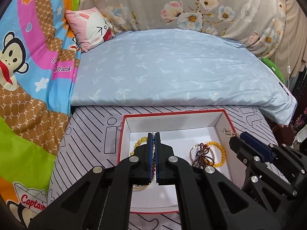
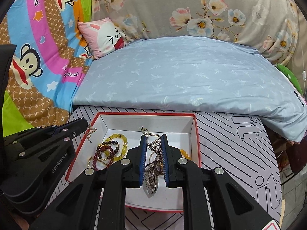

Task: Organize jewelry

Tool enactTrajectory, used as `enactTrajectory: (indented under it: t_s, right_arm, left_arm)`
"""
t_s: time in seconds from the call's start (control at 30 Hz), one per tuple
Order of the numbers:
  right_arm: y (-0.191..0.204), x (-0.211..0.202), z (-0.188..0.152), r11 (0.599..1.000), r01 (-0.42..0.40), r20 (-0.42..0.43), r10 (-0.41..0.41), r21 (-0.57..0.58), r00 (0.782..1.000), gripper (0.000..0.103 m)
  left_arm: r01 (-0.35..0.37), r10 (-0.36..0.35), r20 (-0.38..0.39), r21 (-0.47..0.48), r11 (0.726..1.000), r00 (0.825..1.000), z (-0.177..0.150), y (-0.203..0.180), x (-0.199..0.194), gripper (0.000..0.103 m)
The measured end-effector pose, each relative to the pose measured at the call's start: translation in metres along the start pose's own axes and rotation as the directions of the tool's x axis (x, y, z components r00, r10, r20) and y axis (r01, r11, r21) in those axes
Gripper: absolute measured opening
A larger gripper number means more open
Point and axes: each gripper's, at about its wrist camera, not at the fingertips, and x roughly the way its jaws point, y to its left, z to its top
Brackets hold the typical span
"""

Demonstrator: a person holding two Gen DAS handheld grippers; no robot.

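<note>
A white box with a red rim (image 1: 214, 113) (image 2: 145, 113) lies on the striped sheet and holds several bead bracelets. My left gripper (image 1: 153, 134) is over the box's left half, jaws nearly shut on a thin chain (image 2: 90, 132) that dangles from its tip in the right wrist view. Yellow and dark red bracelets (image 2: 113, 147) lie below it. My right gripper (image 2: 153, 136) is shut on a silver filigree piece (image 2: 153, 145) with a hook, held above the box's right half. A yellow bracelet and purple beads (image 1: 207, 153) lie there.
A light blue folded quilt (image 1: 172, 71) lies just behind the box. A cartoon monkey blanket (image 1: 28, 67) is at the left, a small pink pillow (image 1: 90, 28) and a floral cover (image 1: 191, 3) at the back. The bed edge drops off at the right.
</note>
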Motion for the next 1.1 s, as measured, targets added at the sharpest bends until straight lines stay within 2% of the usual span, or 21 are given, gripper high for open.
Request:
enactTrajectory:
  t_s: [0.53, 0.67, 0.7, 0.73, 0.8, 0.87, 1.1]
  right_arm:
    - [-0.005, 0.031, -0.002, 0.999, 0.033, -0.035, -0.033, 0.019, 0.999, 0.015]
    - [-0.005, 0.036, -0.004, 0.999, 0.035, -0.044, -0.034, 0.017, 0.998, 0.017]
    - [-0.005, 0.037, -0.004, 0.999, 0.037, -0.044, -0.037, 0.013, 0.998, 0.019]
    - [-0.004, 0.037, -0.005, 0.999, 0.05, -0.041, -0.049, 0.012, 0.998, 0.026]
    - [-0.005, 0.035, -0.005, 0.997, 0.069, -0.031, -0.069, 0.013, 0.997, 0.041]
    - [-0.005, 0.032, -0.006, 0.995, 0.098, -0.02, -0.097, 0.015, 0.995, 0.045]
    - [-0.003, 0.023, -0.008, 0.994, 0.111, -0.017, -0.11, 0.015, 0.994, 0.047]
  left_arm:
    - [-0.018, 0.018, -0.053, 0.009, 1.0, 0.998, -0.002, -0.005, 0.034, 0.002]
    - [-0.026, 0.027, -0.053, 0.013, 1.0, 0.998, -0.004, -0.007, 0.038, 0.005]
    - [-0.024, 0.025, -0.054, 0.016, 1.0, 0.998, -0.004, -0.008, 0.039, 0.007]
    - [-0.025, 0.026, -0.051, 0.014, 1.0, 0.998, -0.005, -0.007, 0.039, 0.013]
    - [-0.055, 0.055, -0.037, 0.009, 0.998, 0.998, -0.006, -0.006, 0.037, 0.044]
    - [-0.072, 0.072, -0.024, 0.016, 0.997, 0.997, -0.005, -0.005, 0.035, 0.047]
    - [-0.071, 0.072, -0.029, 0.014, 0.997, 0.997, -0.01, -0.003, 0.028, 0.047]
